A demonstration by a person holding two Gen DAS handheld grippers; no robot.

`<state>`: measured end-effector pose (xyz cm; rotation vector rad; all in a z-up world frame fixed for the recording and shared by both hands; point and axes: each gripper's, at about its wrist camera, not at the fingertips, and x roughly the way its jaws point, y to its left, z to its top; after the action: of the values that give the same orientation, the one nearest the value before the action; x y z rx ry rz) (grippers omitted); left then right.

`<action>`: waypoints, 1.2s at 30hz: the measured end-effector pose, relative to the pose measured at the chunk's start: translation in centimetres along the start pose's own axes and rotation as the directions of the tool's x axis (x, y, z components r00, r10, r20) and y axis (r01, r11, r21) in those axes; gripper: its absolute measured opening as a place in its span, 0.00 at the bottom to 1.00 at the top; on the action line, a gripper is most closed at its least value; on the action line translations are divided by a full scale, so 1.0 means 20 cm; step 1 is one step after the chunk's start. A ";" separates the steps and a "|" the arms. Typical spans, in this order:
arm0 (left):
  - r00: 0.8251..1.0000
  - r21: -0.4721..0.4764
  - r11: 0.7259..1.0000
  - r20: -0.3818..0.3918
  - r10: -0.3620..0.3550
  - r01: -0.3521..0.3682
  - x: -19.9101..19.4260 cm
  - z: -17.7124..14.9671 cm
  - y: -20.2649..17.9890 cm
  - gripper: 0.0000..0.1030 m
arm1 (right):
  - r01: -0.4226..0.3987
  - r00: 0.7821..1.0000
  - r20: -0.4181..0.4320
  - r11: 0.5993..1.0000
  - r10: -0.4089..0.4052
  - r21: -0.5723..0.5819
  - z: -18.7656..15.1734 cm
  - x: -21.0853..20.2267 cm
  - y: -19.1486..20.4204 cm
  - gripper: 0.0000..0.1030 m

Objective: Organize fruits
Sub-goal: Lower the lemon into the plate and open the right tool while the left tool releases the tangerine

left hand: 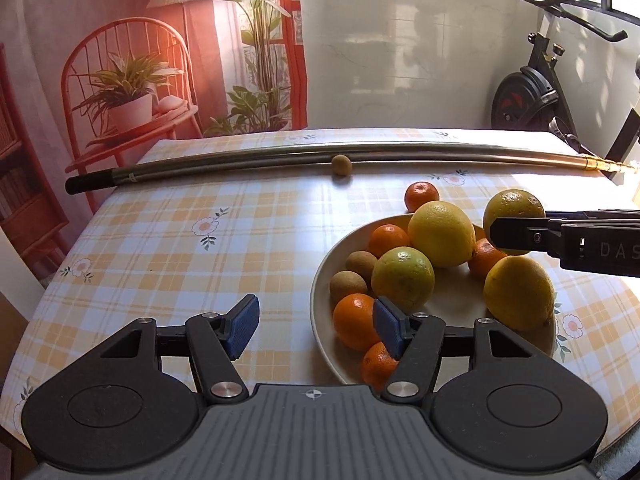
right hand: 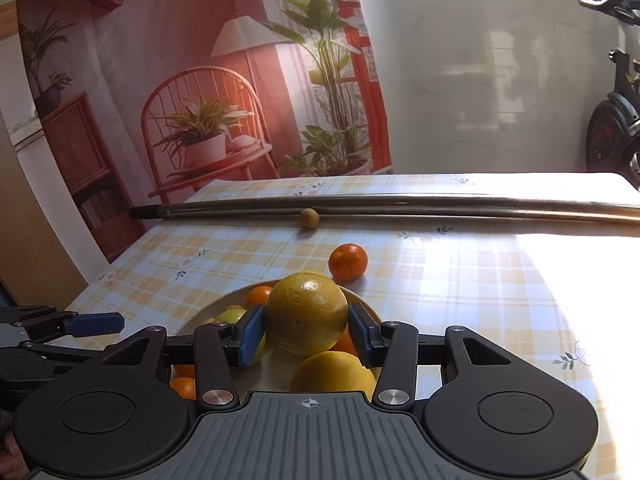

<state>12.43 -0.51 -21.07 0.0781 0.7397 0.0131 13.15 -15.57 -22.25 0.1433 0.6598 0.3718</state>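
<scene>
We have a yellow-green citrus clamped between the blue pads of our right gripper, and it hangs above the cream bowl, over the far side of the pile. From the left wrist view it sits clear of the fruit beneath it, not resting on any of it. So the step in hand looks like placing: we are bringing this fruit to the bowl, which already carries lemons, oranges, small tangerines and a few brown kiwis.

Our left gripper waits low at the bowl's near-left rim with its fingers spread apart and nothing between them.

Two pieces lie loose on the checked table: a tangerine just beyond the bowl and a small brown fruit against the long metal pole.

Next we judge we should lower the citrus into a stable hollow among the pile before letting go, since a round fruit set on the crest could roll off.
</scene>
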 end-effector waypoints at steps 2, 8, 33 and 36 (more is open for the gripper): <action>0.999 -0.022 0.999 0.014 0.031 -0.030 -0.01 0.00 0.02 0.66 | 0.002 1.000 -0.016 1.000 -0.002 -0.018 0.01 0.03 0.02 0.42; 0.998 -0.050 0.997 0.025 0.058 -0.057 -0.01 0.01 0.03 0.71 | 0.002 0.998 -0.068 0.996 -0.007 -0.086 0.01 0.10 0.11 0.41; 0.999 -0.086 0.995 -0.024 0.043 -0.045 0.02 -0.01 0.08 0.74 | 0.035 0.994 -0.096 0.992 -0.047 -0.124 -0.02 0.13 0.13 0.54; 0.999 -0.085 0.995 -0.027 0.043 -0.045 0.02 -0.01 0.08 0.74 | 0.044 0.994 -0.093 0.992 -0.055 -0.115 -0.02 0.12 0.12 0.54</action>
<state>12.71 1.04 -21.35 0.0129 0.7617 0.0878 13.99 -12.44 -23.41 0.0014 0.7337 0.3685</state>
